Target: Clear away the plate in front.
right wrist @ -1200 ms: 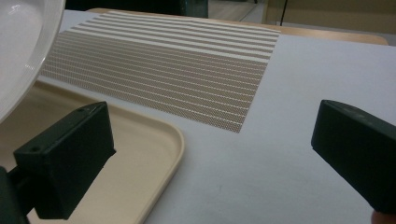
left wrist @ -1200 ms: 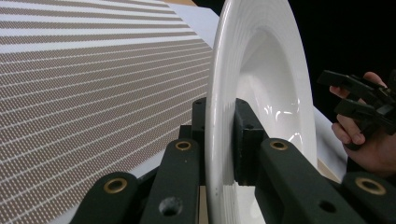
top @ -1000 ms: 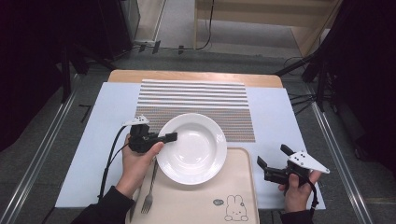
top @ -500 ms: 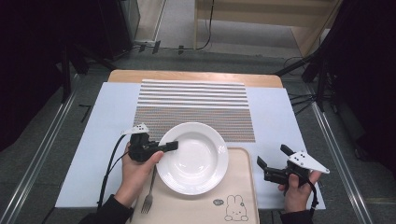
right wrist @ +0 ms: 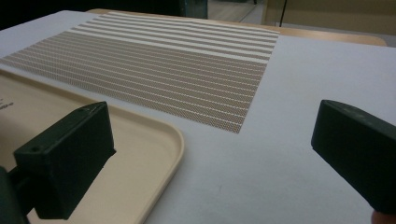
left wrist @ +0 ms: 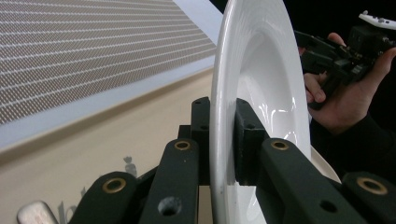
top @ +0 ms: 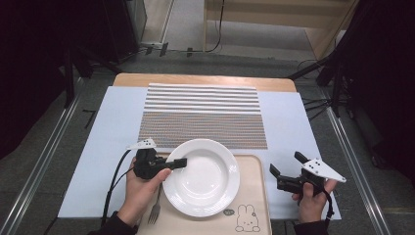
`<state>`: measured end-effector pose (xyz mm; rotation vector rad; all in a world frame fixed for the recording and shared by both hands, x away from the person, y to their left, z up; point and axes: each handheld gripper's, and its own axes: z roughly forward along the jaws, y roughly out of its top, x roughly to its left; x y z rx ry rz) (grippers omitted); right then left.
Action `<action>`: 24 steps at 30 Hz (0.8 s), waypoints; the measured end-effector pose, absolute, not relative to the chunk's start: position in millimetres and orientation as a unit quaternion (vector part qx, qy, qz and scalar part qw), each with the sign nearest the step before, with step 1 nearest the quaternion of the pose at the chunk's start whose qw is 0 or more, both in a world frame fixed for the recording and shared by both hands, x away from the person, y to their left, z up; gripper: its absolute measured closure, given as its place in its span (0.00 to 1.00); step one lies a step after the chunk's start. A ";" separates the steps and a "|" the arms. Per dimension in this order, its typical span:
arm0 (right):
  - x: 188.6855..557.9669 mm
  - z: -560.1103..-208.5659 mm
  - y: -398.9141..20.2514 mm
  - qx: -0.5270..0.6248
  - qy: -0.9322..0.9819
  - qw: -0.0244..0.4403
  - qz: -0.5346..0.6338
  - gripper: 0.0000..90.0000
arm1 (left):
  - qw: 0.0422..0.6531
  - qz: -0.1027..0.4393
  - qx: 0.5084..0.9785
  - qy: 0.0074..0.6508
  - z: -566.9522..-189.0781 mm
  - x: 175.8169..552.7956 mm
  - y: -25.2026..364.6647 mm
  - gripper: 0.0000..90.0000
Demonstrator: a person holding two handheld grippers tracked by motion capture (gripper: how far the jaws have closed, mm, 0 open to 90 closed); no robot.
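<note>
Two hand-held grippers: left [top: 179, 163] clamps plate [top: 205, 178] rim over tray [top: 254, 196]; right [top: 284, 169] gaping, beside tray edge.

Left gripper [top: 180, 162] clamped on something thin; right gripper [top: 287, 170] spread wide, seemingly just above the surface.

Lighting: even overhead, table [top: 112, 142] bright, surroundings beyond it near black. Shadows: soft, faint. Glare: small highlights on plate [left wrist: 261, 93] bowl just ahead of left gripper [left wrist: 219, 140] jaws. Focus: high view soft, low-res; mat [right wrist: 154, 70] sharp ahead of right gripper [right wrist: 210, 154], its jaws blurred at frame bottom. Distortion: slight wide-angle stretch at edges of gripper views.
</note>
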<state>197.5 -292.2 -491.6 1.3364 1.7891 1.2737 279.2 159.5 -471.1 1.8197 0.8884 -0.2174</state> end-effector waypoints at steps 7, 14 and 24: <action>197.3 -491.3 -292.0 0.498 0.668 0.282 0.475 0.00 | 0.515 -0.110 0.766 0.368 -477.0 271.5 158.0 0.90; 197.0 -491.0 -291.8 0.498 0.668 0.282 0.476 0.00 | 0.503 -0.122 0.770 0.374 -479.2 266.9 156.4 0.90; 197.5 -491.2 -291.8 0.497 0.668 0.283 0.475 0.00 | 0.485 -0.149 0.779 0.369 -484.7 263.0 152.8 0.89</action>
